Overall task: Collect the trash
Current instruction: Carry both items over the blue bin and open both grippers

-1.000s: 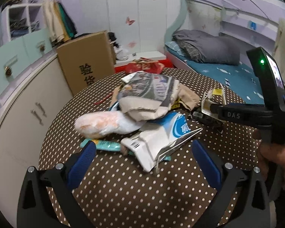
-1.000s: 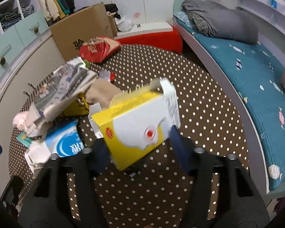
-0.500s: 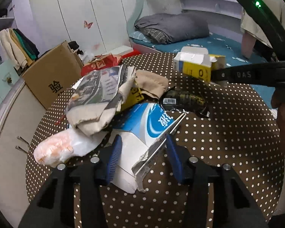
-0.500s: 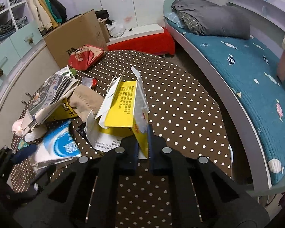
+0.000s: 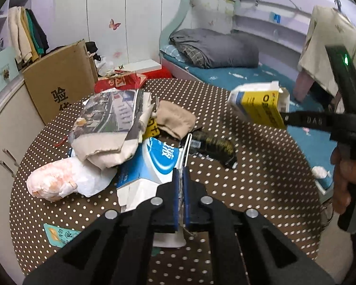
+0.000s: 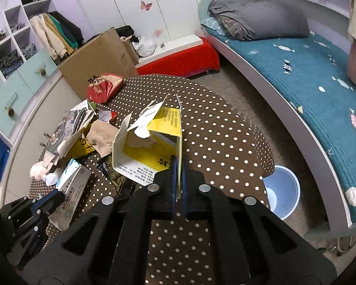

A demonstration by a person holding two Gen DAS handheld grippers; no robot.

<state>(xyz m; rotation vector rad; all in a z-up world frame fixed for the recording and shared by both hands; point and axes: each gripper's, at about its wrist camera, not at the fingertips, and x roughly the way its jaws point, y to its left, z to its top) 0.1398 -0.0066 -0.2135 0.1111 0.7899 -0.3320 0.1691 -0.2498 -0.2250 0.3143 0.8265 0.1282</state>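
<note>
- Brown cloth with white dots covers the round table, and the trash lies mostly on its left half.
- The left gripper has its jaws pressed together on a thin edge of the blue-and-white carton, which lies at the centre of the left wrist view, touching the table.
- The right gripper also has its jaws pressed together, on one side wall of the yellow-and-white box; the box is open at the top, with its flaps standing up.
- In the left wrist view the same yellow box is at 2 o'clock, raised above the table, and a hand holds the gripper's handle at 3 o'clock.
- A folded newspaper and a beige cloth lie at 11 and 12 o'clock from the carton.
- A white crumpled bag lies at 9 o'clock, touching the pile.
- A dark wrapper lies just right of the carton.
- A light blue bin stands on the floor at 4 o'clock in the right wrist view, beside the table edge.
</note>
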